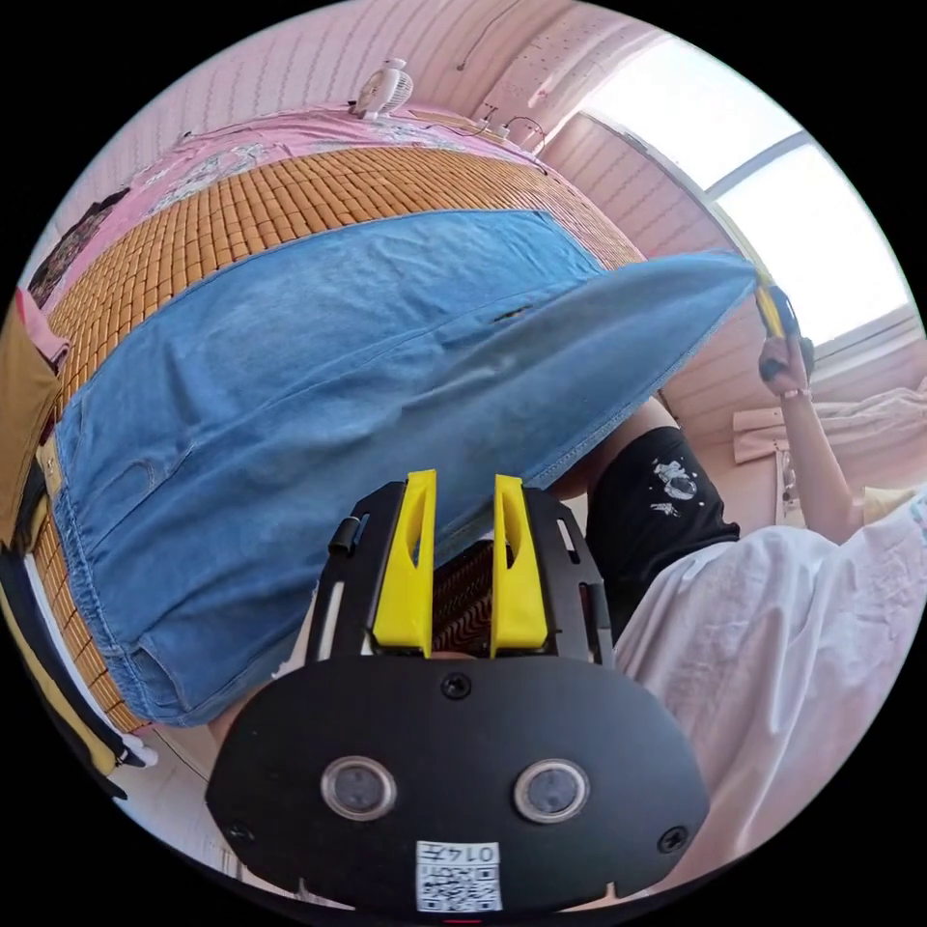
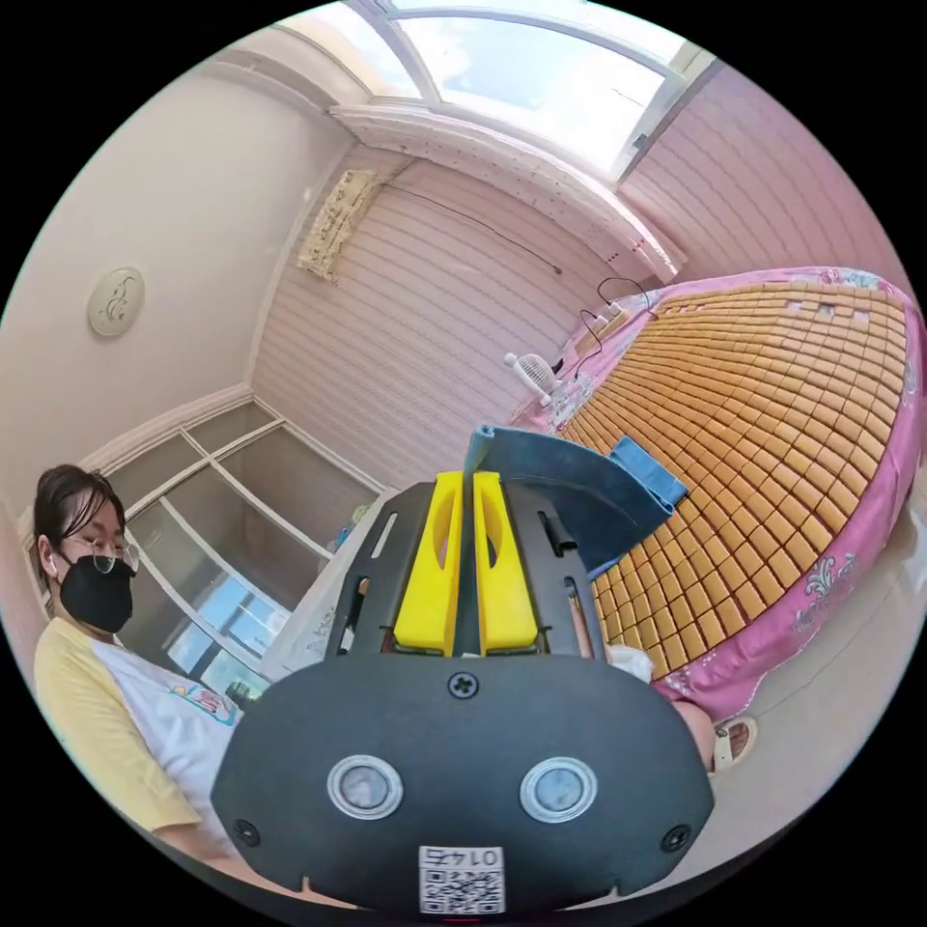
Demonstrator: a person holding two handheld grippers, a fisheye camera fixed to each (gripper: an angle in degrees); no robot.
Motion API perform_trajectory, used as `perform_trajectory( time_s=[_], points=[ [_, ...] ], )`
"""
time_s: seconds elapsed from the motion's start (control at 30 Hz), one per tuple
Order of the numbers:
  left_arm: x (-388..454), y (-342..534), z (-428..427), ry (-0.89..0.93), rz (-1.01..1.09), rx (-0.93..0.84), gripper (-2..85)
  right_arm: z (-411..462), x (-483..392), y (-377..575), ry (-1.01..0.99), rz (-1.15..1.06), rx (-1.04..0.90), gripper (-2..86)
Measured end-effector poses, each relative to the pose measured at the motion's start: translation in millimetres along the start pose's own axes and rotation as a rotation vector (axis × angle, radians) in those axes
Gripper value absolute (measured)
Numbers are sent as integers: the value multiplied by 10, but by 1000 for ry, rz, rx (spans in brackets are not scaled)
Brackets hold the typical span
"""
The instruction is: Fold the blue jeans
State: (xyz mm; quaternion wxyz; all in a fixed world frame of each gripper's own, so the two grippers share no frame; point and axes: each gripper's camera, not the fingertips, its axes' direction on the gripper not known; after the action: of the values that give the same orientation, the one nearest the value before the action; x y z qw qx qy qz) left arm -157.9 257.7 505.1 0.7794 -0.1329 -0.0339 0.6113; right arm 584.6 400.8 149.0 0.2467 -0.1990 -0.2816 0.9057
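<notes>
The blue jeans lie spread across a bamboo mat on the bed, waistband towards the view's lower left. One leg end is lifted off the mat to the upper right, where my right gripper, held in a hand, pinches it. In the right gripper view the yellow jaws of the right gripper are shut on the hem, and the jeans hang down to the mat. My left gripper hovers at the jeans' near edge, jaws apart, with fabric and mat showing in the gap.
A person in a white shirt stands beside the bed. A small white fan and cables sit at the bed's far end. Brown and dark clothes lie at the left. The pink bed edge borders the pale floor.
</notes>
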Motion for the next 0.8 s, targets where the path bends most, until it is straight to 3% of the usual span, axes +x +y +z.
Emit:
perform_trajectory(
  time_s=[0.07,0.23,0.53,0.7,0.8],
  points=[
    [-7,-45,43,4,35,-26,93,-177,140,191,109,44,-1,10],
    [-128,-75,248,61,31,-115,95,-494,980,870,465,410,-106,11],
    [-229,-146,376,73,38,-137,96,-563,950,862,434,417,-135,10],
    [-853,47,233,308,-316,46,89,-524,721,706,309,334,-109,10],
    [-1273,370,18,285,-508,177,86,-609,641,729,463,333,-55,9]
  ],
)
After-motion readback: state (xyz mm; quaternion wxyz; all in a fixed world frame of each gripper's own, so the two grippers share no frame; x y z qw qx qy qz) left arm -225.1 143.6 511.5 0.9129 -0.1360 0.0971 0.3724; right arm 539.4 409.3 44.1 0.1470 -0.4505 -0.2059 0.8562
